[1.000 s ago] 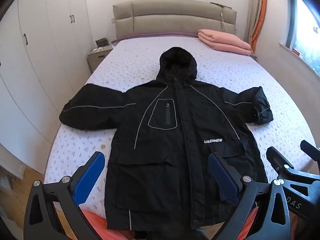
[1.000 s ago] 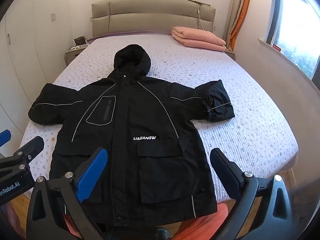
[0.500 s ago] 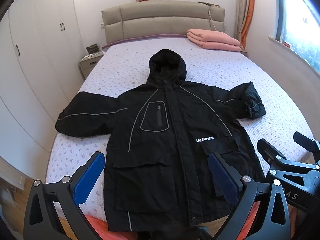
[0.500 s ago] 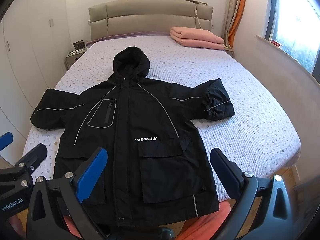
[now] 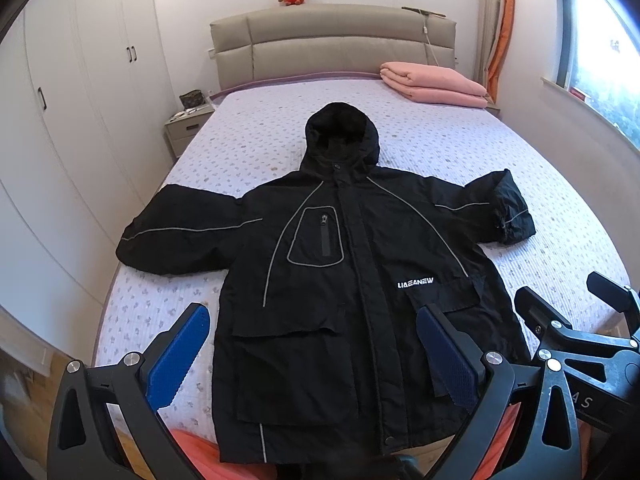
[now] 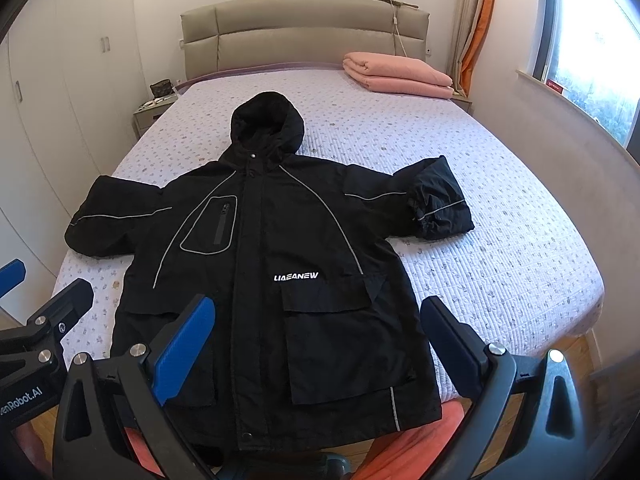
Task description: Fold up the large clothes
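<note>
On the bed (image 5: 256, 136), jacket (image 5: 360, 280) (hem overhanging) lies spread flat.

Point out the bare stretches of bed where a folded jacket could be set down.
Widest free patch: bedspread right of the jacket, between its bunched sleeve and the bed's edge. Another lies between the hood and the headboard, left of the pink blanket. The strip under the other sleeve is narrow.
</note>
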Demonstrator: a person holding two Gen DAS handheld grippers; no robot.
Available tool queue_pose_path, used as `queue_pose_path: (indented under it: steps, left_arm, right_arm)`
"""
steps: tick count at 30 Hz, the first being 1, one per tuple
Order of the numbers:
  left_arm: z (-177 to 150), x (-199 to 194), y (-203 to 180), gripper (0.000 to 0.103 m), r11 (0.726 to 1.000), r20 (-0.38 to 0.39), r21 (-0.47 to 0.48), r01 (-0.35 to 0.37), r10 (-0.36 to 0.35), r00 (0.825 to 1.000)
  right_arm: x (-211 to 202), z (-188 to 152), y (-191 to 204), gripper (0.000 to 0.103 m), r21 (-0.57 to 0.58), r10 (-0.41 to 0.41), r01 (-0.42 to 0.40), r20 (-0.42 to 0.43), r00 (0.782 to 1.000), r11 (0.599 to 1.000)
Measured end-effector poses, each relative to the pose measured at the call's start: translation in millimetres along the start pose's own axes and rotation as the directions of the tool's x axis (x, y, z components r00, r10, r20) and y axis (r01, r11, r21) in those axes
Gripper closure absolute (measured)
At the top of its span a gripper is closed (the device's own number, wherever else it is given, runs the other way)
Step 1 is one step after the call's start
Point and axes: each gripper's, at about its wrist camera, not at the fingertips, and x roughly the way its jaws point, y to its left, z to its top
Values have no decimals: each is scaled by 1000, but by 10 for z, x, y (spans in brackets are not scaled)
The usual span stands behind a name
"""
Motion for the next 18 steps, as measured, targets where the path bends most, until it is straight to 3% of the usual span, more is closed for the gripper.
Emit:
queue_pose_path:
  steps: [18]
  left_arm:
    - [-7, 18, 10, 0, 1000, -3, -11, -4, 4, 1000]
  right_arm:
    - [-12, -12, 10, 0, 4, 7, -7, 7, 1000, 1000]
